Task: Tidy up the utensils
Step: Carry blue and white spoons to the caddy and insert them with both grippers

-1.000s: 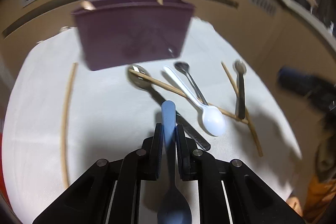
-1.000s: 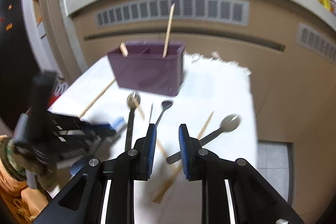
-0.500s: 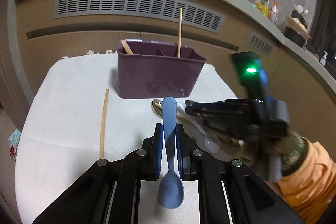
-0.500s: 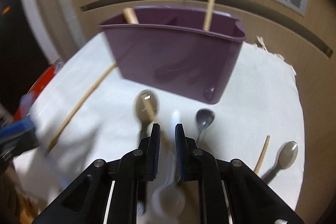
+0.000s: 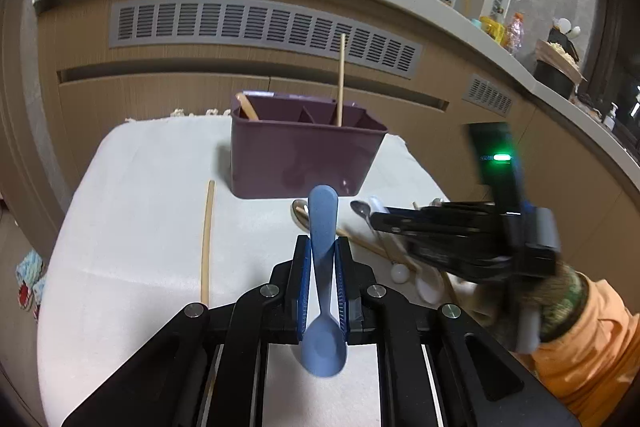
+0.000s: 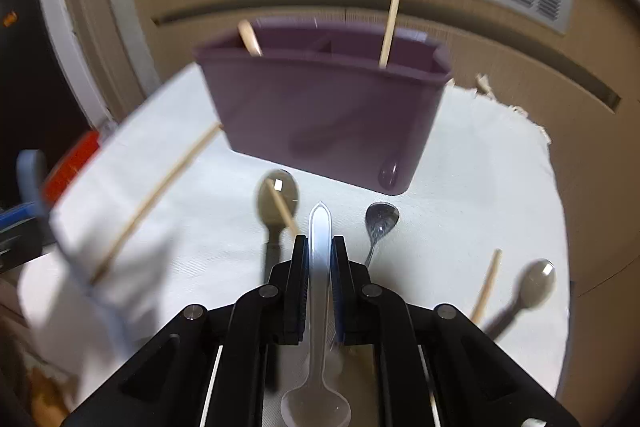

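My left gripper point(image 5: 323, 247) is shut on a blue plastic spoon point(image 5: 323, 227), handle forward, bowl toward the camera, held above the white cloth. My right gripper point(image 6: 319, 247) is shut on a white plastic spoon point(image 6: 319, 235), handle pointing at the purple utensil caddy point(image 6: 320, 123). The caddy point(image 5: 300, 155) stands at the cloth's far side and holds a chopstick point(image 5: 341, 79) upright and a wooden handle point(image 5: 247, 107). The right gripper shows in the left wrist view point(image 5: 384, 223), low over the loose utensils.
On the cloth lie a large metal spoon point(image 6: 276, 195) with a chopstick across it, a small dark spoon point(image 6: 380, 219), another metal spoon point(image 6: 532, 283), a chopstick point(image 6: 486, 283) at right and a long chopstick point(image 5: 207, 239) at left. A cabinet wall stands behind.
My right gripper came down over the loose utensils and shut on the white spoon. My left gripper lifted and drew back with the blue spoon still in it.
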